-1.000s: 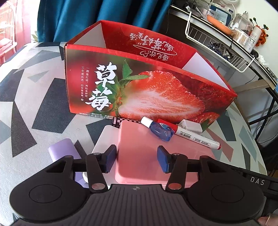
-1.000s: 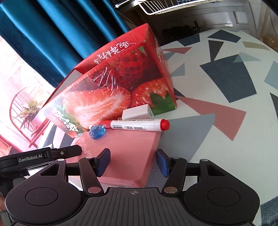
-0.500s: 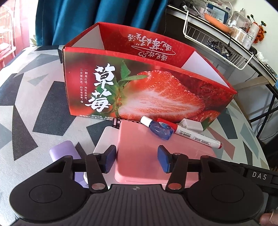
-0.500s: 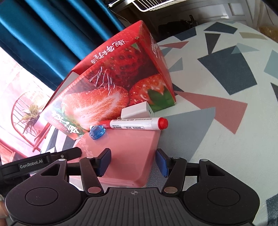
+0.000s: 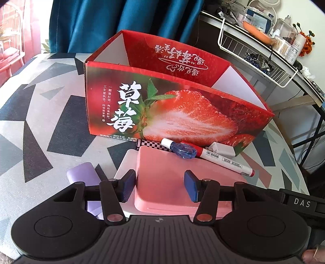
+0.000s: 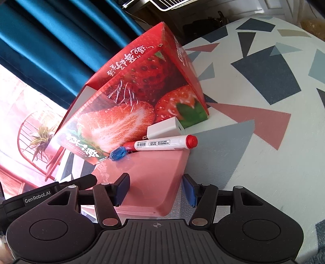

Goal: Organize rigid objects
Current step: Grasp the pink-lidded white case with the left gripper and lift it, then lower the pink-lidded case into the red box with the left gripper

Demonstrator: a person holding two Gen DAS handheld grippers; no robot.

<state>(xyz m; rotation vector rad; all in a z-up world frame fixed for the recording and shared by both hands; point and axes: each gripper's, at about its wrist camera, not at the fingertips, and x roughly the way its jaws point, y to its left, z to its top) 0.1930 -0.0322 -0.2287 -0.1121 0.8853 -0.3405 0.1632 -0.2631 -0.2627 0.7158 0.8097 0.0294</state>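
A pink lidded box (image 5: 182, 178) lies on the patterned table in front of an open red strawberry carton (image 5: 172, 105). A white marker with a red cap (image 5: 227, 162), a blue transparent dispenser (image 5: 183, 152) and a white charger block (image 5: 222, 150) rest along the box's far edge. My left gripper (image 5: 158, 187) stands open over the box's near left corner, one pad beside its left wall and one above the lid. My right gripper (image 6: 155, 192) stands open astride the box's (image 6: 146, 178) near right corner. Its right pad hangs just off the side wall.
A purple power bank (image 5: 81, 176) and a flat white item (image 5: 126, 164) lie left of the pink box. A checkered strip (image 5: 150, 145) lies by the carton's foot. Behind are a blue curtain (image 5: 121, 18) and a cluttered shelf with a wire basket (image 5: 254, 52). Bare tablecloth (image 6: 264, 132) lies to the right.
The right wrist view has rolled slightly, so the carton and marker sit more tilted. In the left view the scene has shifted a little. The jaws and objects keep their places.
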